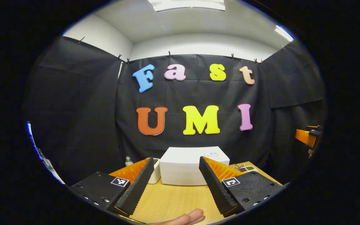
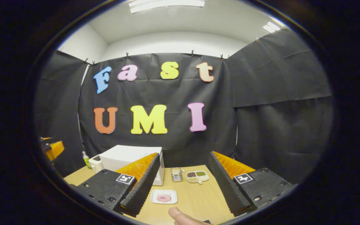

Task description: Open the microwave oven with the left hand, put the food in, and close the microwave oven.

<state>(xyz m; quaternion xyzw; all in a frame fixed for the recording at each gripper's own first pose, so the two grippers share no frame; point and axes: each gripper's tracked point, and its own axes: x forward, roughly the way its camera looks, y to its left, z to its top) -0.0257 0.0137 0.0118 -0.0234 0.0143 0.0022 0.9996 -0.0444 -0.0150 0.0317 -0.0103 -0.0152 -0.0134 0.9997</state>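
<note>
The white microwave [image 1: 183,167] stands at the back of the wooden table [image 1: 173,200], its front face flat and closed. My left gripper [image 1: 176,160] hovers open well in front of it, holding nothing. The food, a pink round piece on a small white plate [image 2: 163,197], lies on the table to the right of the microwave [image 2: 127,157]. Above the table and just beyond the plate, my right gripper [image 2: 184,154] is open and holds nothing. Each gripper appears at the edge of the other's view: the right gripper [image 1: 308,137] and the left gripper [image 2: 51,149].
A small white appliance [image 2: 96,163] and a bottle [image 2: 86,159] stand left of the microwave. Behind the plate sit a divided dish of grains [image 2: 197,176] and a small metal container [image 2: 176,174]. A thumb [image 1: 186,217] shows at the bottom edge.
</note>
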